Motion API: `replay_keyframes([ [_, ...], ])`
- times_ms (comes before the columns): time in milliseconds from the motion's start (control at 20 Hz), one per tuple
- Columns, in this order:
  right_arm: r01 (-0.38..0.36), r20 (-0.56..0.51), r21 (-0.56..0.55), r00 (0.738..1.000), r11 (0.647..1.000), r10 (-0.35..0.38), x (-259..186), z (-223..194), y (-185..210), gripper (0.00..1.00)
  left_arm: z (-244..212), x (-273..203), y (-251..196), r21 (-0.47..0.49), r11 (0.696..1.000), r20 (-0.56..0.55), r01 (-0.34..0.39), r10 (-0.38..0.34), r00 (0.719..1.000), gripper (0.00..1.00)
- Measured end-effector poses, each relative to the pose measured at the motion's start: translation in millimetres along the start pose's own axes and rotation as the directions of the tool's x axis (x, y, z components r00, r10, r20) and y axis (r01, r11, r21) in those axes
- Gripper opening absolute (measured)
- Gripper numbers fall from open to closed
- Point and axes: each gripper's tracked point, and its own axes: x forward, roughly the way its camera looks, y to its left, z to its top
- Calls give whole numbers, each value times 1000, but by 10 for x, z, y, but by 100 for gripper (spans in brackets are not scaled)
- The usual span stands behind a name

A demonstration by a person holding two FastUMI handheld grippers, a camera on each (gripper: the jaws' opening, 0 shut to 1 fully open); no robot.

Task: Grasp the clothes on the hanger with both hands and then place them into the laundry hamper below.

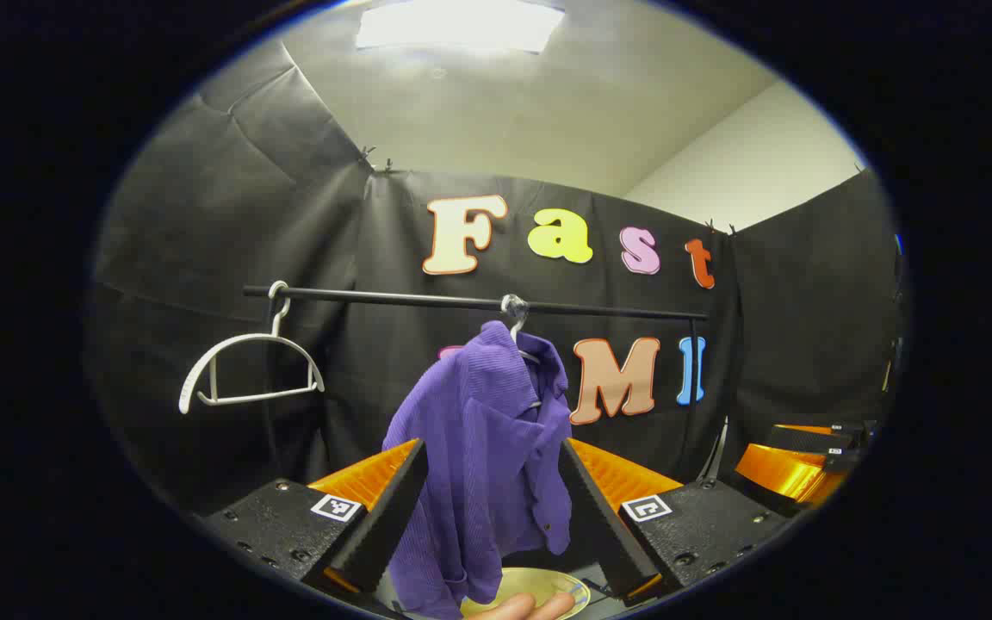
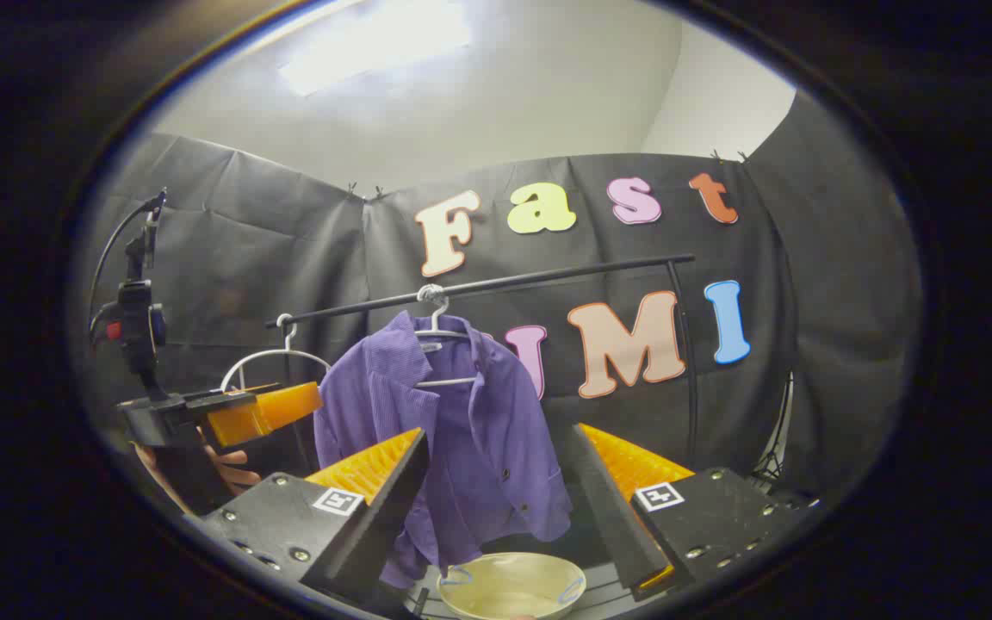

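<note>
A: What is the biggest thing in front of the grippers?

B: The black rail [image 1: 470, 302]. It runs across the booth, and in the right gripper view its far end turns down into a thin post. Two hangers hang from it. The purple shirt [image 1: 483, 465] is on one hanger, near the middle of the rail. The empty white hanger [image 1: 248, 370] is well apart from it, close to the rail's other end.

A: How does the shirt hang?

B: It hangs loose and a little crooked. One shoulder has slid down, so some of the hanger's bar shows at the collar. Its lower hem ends just above the rim of the pale hamper [image 2: 509, 585], which stands under it.

A: And the grippers?

B: The left gripper [image 1: 492, 508] has its fingers wide apart. The shirt appears in the gap between them, but I cannot tell if they touch the cloth. The right gripper [image 2: 496, 499] is also spread wide, with the shirt seen between its fingers, and it grips nothing.

A: Is there room at the sides?

B: Yes. In the right gripper view the left gripper is beside the shirt's edge, held by a hand [image 2: 220, 469], in front of the empty hanger. Between the shirt and the post the rail is bare.
</note>
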Motion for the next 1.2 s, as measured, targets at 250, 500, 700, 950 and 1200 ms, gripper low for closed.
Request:
replay_keyframes([
  [250,-11,-4,5,1000,1000,11,10,-10,12,96,26,-24,31,10,1000,10,-18,18,1000,90],
  [500,-35,15,17,999,999,35,1,-4,85,98,-25,-27,81,13,999,8,-30,30,1000,90],
  [700,-55,29,4,998,998,55,39,-59,122,98,-128,6,118,4,999,-1,-50,50,999,90],
  [950,-80,29,1,996,997,80,132,-226,103,99,-219,57,108,-1,996,16,-86,86,996,94],
  [1200,-88,29,-36,996,995,89,372,-377,-34,99,-561,341,-74,28,994,-19,-109,109,994,90],
])
